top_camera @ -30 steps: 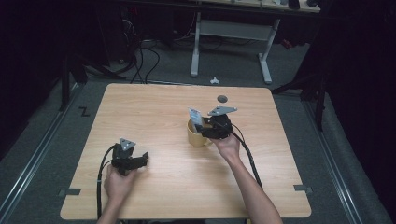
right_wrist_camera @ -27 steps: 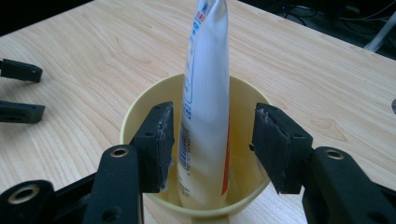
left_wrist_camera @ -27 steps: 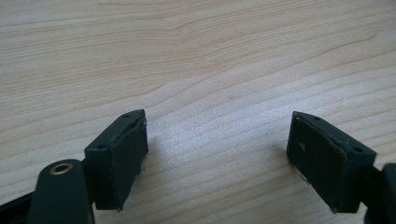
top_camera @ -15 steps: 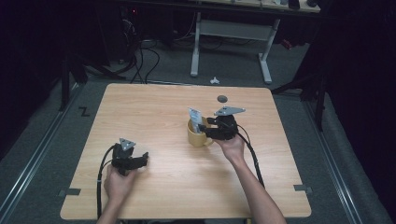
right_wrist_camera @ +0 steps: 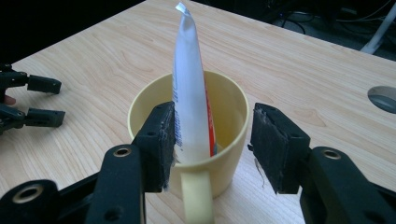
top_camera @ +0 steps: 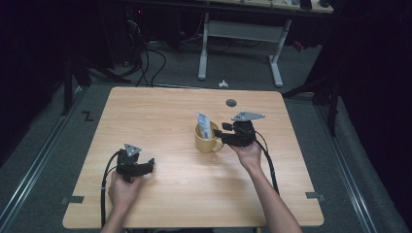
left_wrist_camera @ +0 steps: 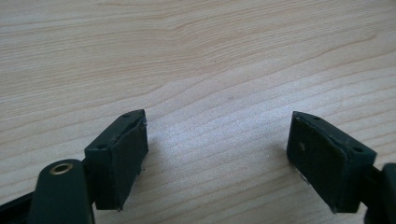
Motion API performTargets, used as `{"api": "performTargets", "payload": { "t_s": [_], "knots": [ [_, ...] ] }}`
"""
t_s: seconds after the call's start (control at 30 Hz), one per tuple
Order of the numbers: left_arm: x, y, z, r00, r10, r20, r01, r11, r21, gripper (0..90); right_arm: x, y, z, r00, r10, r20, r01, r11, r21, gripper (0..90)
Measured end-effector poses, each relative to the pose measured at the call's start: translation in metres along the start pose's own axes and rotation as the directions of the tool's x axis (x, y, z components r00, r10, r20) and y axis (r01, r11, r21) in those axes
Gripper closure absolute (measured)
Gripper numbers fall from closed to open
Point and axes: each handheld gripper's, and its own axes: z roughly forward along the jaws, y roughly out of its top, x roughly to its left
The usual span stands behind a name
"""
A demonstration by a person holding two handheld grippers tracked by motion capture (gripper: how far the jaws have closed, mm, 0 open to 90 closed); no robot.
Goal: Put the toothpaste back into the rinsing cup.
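Note:
A yellow mug (top_camera: pixel 208 141) stands near the middle of the wooden table (top_camera: pixel 160 116), with a white toothpaste tube (top_camera: pixel 204 124) upright inside it. My right gripper (top_camera: pixel 219 133) is just right of the mug and open. In the right gripper view its jaws stand apart on either side of the mug (right_wrist_camera: pixel 154 100), above the handle. The tube (right_wrist_camera: pixel 189 88) rises between them, close against the left pad (right_wrist_camera: pixel 164 140) and well apart from the right pad. My left gripper (top_camera: pixel 149 165) rests open on the table at the near left, with bare wood between its pads (left_wrist_camera: pixel 122 154).
A round grey cable hole (top_camera: pixel 231 102) sits in the table behind the mug. The left gripper (right_wrist_camera: pixel 32 100) lies far off to the left in the right gripper view. A desk frame and cables stand on the floor beyond the far edge.
My right gripper has drawn back slightly to the right, away from the mug. The tube stays standing in the mug. The left gripper has not moved.

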Motion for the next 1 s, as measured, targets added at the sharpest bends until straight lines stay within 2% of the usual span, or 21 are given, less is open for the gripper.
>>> {"api": "performTargets", "payload": {
  "t_s": [0.6, 0.8, 1.0],
  "knots": [
    [0.000, 0.000, 0.000, 1.0000, -0.002, 0.002, 0.002, 1.0000, -0.001, 21.1, -0.009, -0.009, -0.022, 0.9993, 0.009, 0.036, -0.009, 1.000, -0.002, 50.2],
    [0.000, 0.000, 0.000, 1.0000, -0.002, 0.002, 0.002, 1.0000, -0.001, 21.1, -0.017, -0.020, -0.028, 0.9978, 0.044, 0.050, -0.044, 0.999, 0.006, 51.0],
    [0.000, 0.000, 0.000, 1.0000, -0.002, 0.002, 0.002, 1.0000, -0.001, 21.1, -0.020, -0.021, -0.031, 0.9973, 0.045, 0.058, -0.045, 0.999, 0.005, 51.6]
  ]
}}
